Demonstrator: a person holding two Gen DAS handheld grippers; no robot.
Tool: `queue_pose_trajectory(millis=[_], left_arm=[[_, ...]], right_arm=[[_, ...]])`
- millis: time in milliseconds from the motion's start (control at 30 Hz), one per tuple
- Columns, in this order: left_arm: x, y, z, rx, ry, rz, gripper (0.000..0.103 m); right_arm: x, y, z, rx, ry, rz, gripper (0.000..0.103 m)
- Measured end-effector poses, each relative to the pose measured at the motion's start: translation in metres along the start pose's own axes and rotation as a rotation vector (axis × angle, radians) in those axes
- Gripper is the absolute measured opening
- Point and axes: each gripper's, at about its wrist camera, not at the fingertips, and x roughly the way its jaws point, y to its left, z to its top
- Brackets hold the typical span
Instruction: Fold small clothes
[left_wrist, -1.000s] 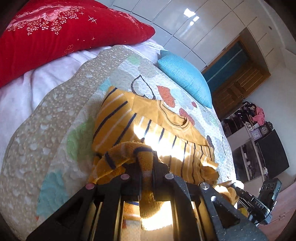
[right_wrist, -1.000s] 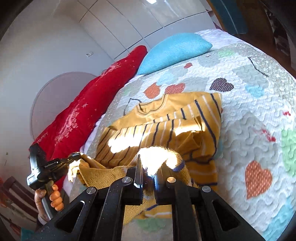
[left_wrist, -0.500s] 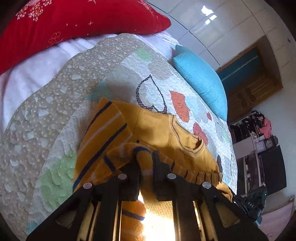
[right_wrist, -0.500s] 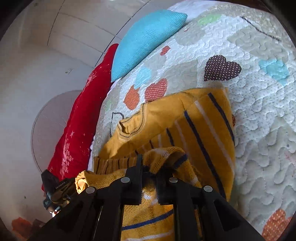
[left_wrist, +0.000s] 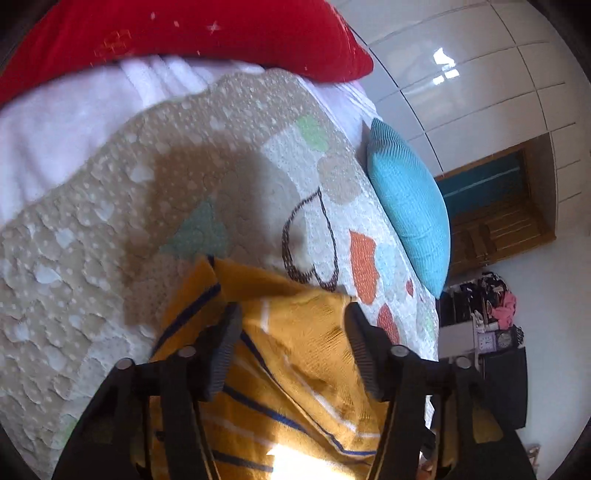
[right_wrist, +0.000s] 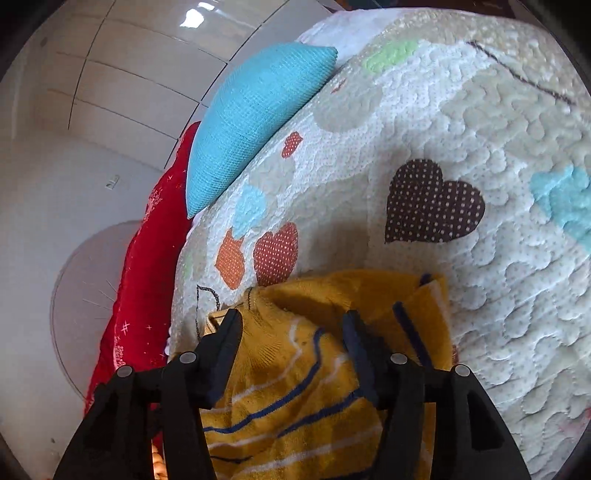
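While both point steeply down, left gripper (left_wrist: 291, 314) and right gripper (right_wrist: 291, 321) are opening, releasing the sweater (left_wrist: 295, 369).

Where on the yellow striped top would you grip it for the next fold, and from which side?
Probably the yellow striped top at its side edge with the navy stripes, coming from the right over bare quilt. That edge lies free and doubled there; both grippers are opening, pinching nothing.

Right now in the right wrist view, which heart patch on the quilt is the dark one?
The brown dotted heart, right of the orange and red hearts, above the yellow striped garment.
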Motion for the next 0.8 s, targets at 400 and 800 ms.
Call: queue_pose_trajectory(millis=[400,800], left_arm=[[-0.005,-0.069,-0.054,0.483,0.014,0.115,0.071],[0.051,-0.03,-0.074,0.602,-0.06,0.371,0.071]], right_arm=[[0.023,0.083,-0.057,-0.479,0.092,-0.109,0.057],[0.066,0.044,-0.049,-0.495,-0.023,-0.359,0.051]])
